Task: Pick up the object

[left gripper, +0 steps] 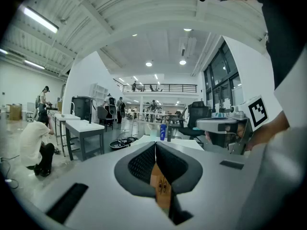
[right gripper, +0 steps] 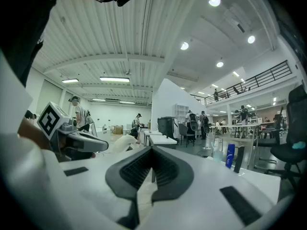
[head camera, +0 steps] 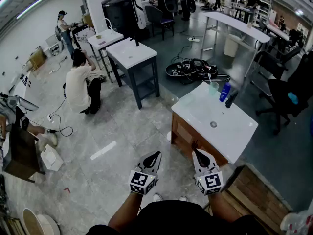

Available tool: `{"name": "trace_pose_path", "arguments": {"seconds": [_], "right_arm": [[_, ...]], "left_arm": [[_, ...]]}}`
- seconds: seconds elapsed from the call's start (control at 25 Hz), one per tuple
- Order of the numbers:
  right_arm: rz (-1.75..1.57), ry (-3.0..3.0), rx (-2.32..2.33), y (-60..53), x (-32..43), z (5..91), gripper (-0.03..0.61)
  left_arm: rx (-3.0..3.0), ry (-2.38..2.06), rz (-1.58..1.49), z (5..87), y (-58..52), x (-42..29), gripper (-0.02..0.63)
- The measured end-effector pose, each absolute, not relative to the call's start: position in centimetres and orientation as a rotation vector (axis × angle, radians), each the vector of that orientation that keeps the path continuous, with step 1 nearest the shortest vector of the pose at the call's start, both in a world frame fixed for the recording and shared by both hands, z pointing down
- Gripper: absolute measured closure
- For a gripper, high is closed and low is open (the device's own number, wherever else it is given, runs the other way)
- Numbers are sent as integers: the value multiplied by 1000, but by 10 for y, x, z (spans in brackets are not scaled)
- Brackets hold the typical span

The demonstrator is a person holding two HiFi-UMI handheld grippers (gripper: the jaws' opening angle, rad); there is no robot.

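Note:
A white counter (head camera: 205,112) with a drain hole stands just ahead of me. At its far corner are a blue bottle (head camera: 224,91), a clear cup (head camera: 213,88) and a dark upright object (head camera: 231,99). My left gripper (head camera: 156,154) is held low over the floor, left of the counter, shut and empty. My right gripper (head camera: 197,152) hovers at the counter's near edge, jaws together with nothing between them. In the left gripper view the closed jaws (left gripper: 155,145) aim toward the blue bottle (left gripper: 163,132). In the right gripper view the closed jaws (right gripper: 152,150) sit left of the blue bottle (right gripper: 230,155).
A person (head camera: 80,84) crouches on the floor at left. Two white-topped tables (head camera: 132,53) stand beyond. A black tangle of cables (head camera: 193,68) lies behind the counter, an office chair (head camera: 283,99) is at right, a wooden crate (head camera: 254,190) lies near right.

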State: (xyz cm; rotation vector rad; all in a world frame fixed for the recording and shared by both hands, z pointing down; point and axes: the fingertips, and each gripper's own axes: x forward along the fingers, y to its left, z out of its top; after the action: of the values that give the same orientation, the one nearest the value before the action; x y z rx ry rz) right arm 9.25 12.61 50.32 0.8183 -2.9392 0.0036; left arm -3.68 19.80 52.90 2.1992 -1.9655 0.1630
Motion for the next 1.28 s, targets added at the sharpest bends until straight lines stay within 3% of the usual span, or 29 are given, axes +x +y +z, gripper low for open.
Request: {"name": "trace_pose_path", "arguments": {"seconds": [1.28], "right_arm": [[97, -2928, 840, 169, 38, 511, 560]], "left_arm": [[2189, -1922, 179, 545, 242, -91, 592]]}}
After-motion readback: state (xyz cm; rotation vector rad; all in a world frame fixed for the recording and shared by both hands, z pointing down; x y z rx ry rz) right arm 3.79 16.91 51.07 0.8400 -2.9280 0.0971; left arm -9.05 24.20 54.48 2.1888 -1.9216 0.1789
